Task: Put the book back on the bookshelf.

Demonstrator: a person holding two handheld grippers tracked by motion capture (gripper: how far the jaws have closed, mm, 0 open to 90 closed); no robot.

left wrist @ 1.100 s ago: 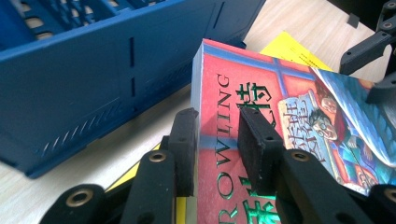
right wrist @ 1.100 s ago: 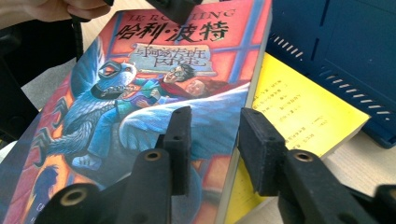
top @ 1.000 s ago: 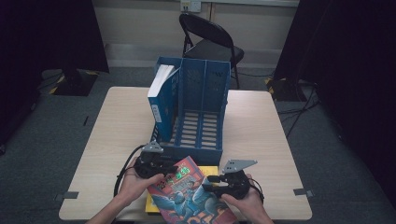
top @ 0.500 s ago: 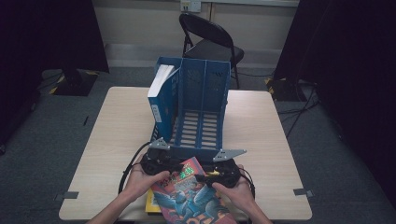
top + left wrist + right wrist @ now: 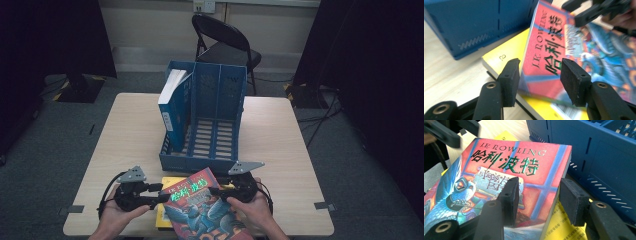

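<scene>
- High view: the blue file rack (image 5: pixel 210 125) stands mid-surface (image 5: pixel 130 130), with a blue book (image 5: pixel 171 107) upright in its left compartment. The red book (image 5: pixel 205 207) lies just in front of the rack, on top of a yellow book (image 5: pixel 165 215). The left gripper (image 5: pixel 159 193) sits at the red book's left edge, the right gripper (image 5: pixel 218 190) at its right edge.
- Left gripper view: the fingers (image 5: pixel 510 80) stand partly apart and have just been opening; the red book's (image 5: pixel 549 52) spine edge lies between them, and the pads do not press on it.
- Right gripper view: the fingers (image 5: pixel 510 195) straddle the red book's (image 5: pixel 506 167) right edge, one over the cover, one beside it. Whether they clamp the book cannot be told.
</scene>
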